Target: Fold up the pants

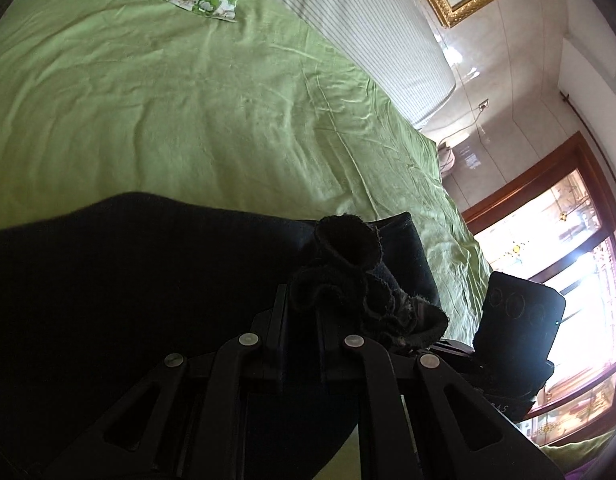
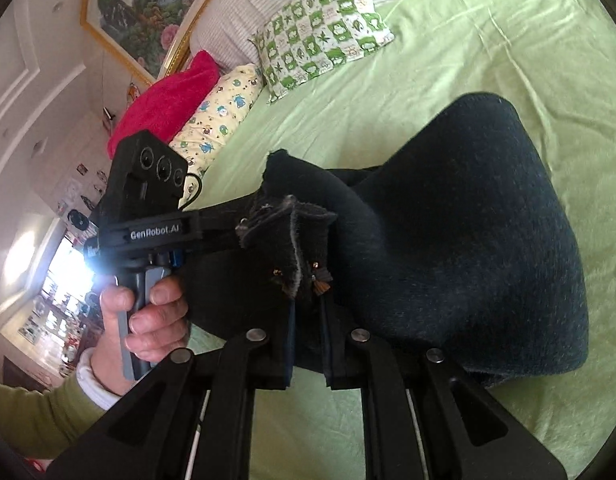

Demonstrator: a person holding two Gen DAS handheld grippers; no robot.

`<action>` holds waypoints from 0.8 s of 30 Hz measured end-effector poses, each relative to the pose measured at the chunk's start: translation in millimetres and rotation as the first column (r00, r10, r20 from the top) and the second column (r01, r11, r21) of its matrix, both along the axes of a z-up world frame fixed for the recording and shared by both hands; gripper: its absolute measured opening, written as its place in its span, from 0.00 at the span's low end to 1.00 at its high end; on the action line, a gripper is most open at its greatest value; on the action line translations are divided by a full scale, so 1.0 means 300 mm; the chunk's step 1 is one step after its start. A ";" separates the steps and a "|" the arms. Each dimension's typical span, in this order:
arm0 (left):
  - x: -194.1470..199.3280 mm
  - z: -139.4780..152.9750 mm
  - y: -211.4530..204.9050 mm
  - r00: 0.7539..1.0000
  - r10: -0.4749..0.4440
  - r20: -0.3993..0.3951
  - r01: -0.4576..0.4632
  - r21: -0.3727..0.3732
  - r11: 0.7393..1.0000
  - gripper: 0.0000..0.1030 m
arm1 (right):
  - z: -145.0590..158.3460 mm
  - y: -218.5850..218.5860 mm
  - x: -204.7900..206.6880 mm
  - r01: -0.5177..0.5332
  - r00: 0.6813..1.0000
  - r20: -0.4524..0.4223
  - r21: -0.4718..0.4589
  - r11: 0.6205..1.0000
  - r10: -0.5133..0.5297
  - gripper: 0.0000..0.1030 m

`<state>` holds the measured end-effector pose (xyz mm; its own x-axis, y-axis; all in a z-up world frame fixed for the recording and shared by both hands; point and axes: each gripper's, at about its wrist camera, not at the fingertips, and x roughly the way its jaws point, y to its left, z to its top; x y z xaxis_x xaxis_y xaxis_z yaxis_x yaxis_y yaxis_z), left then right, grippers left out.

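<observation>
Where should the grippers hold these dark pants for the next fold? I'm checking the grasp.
As now: each at a bunched top edge of the dark pants, left gripper and right gripper clamping from above, so the cloth drapes down onto the green bedsheet.

Light source: daylight from the window point(image 1: 548, 264), blown out to white.
Glare: flare beside the hand point(image 2: 144, 320) in the right view.
Bed point(image 1: 188, 120): evenly lit, soft folds.
Pants point(image 2: 468, 220): dark, detail lost, slight blur.
Edges: fisheye bending, black corners.
</observation>
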<state>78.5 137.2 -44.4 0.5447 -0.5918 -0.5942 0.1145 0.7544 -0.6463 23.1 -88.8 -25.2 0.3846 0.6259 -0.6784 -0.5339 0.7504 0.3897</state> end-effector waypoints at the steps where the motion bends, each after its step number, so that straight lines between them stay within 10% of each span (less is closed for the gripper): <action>1: -0.008 -0.002 0.001 1.000 0.006 0.000 -0.006 -0.001 1.000 0.08 | 0.000 0.000 0.001 0.002 1.000 0.000 -0.002 1.000 -0.002 0.13; 9: -0.074 0.026 0.021 0.996 0.094 0.007 -0.095 0.014 0.995 0.19 | 0.015 0.036 -0.033 -0.045 0.999 0.020 -0.014 0.999 0.045 0.39; 15: -0.187 0.067 0.053 0.975 0.218 0.043 -0.220 0.052 0.974 0.36 | 0.055 0.037 -0.076 -0.062 0.997 0.048 0.010 0.998 0.062 0.40; 24: -0.313 0.076 0.085 0.950 0.308 0.045 -0.309 0.022 0.951 0.37 | 0.100 0.026 -0.100 -0.046 0.996 0.084 0.055 0.997 0.041 0.40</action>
<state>-15.2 162.5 -21.5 0.7218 -0.3741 -0.5823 -0.1013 0.7752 -0.6236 -7.0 -81.1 4.7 0.4093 0.6801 -0.6082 -0.5977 0.7035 0.3845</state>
